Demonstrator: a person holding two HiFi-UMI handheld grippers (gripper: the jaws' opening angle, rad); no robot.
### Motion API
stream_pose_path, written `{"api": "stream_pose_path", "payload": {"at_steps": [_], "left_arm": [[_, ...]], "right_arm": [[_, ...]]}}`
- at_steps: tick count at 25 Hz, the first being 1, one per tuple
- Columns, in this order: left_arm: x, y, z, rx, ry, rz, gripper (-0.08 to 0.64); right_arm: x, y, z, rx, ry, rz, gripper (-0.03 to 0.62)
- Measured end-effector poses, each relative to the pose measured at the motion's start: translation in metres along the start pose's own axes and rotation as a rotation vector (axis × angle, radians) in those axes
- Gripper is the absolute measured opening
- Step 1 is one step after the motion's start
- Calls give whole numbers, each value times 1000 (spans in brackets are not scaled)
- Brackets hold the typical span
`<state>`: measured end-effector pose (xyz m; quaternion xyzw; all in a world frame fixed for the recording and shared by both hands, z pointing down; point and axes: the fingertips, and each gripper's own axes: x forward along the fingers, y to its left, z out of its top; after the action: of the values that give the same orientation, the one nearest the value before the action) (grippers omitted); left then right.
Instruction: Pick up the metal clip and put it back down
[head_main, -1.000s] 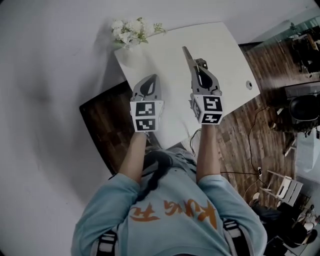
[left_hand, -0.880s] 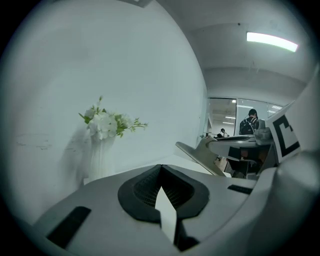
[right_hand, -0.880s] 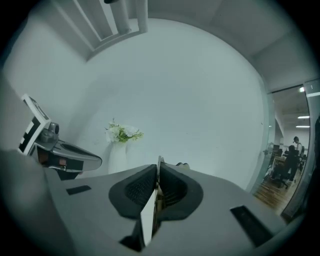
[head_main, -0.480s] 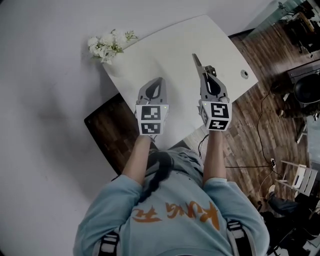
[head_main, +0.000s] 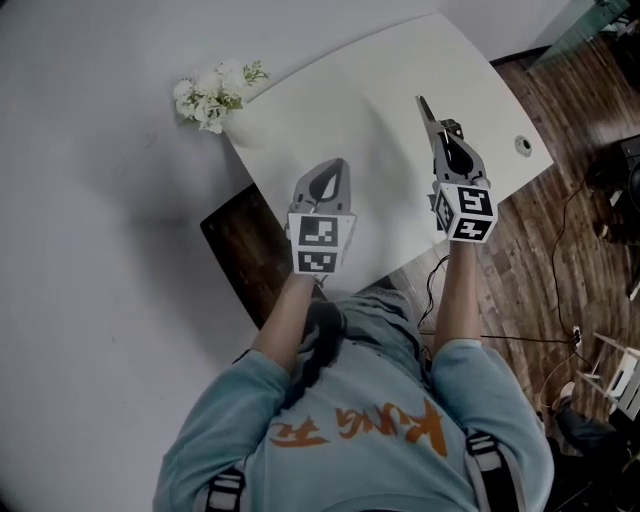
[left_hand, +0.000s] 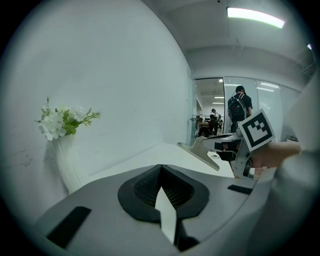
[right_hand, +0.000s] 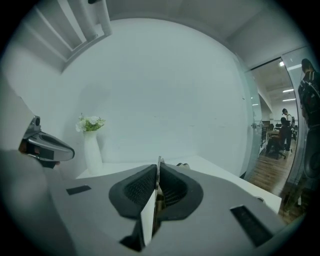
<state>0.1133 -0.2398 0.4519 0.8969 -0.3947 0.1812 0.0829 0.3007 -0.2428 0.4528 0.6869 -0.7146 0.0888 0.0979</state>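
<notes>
My right gripper (head_main: 443, 138) is shut on the metal clip (head_main: 426, 112), a long thin grey plate that sticks out forward over the white table (head_main: 350, 95). The right gripper view shows only the clip's edge (right_hand: 159, 172), pinched between the dark pads. From the left gripper view the clip (left_hand: 199, 151) hangs clear of the tabletop. My left gripper (head_main: 338, 166) is held to the left of it, jaws shut with nothing between them, and it shows as a grey shape (right_hand: 46, 145) at the left of the right gripper view.
A white vase of white flowers (head_main: 212, 92) stands at the table's far left corner by the wall. A round cable hole (head_main: 523, 144) sits near the table's right edge. Dark wooden floor surrounds the table. People stand behind glass (left_hand: 239, 107) in the distance.
The head view has shifted over the table. The two grippers have drawn a little further apart, and the right one still holds the clip.
</notes>
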Motion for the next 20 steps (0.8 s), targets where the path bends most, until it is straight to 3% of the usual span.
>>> {"api": "stream_pose_path", "payload": {"at_steps": [10, 20], "left_arm": [[60, -14, 8, -13, 21, 34, 17], [104, -24, 7, 6, 84, 34, 17]], "right_arm": [[67, -68, -30, 13, 60, 85, 32], [141, -96, -62, 10, 151, 192, 32]]}}
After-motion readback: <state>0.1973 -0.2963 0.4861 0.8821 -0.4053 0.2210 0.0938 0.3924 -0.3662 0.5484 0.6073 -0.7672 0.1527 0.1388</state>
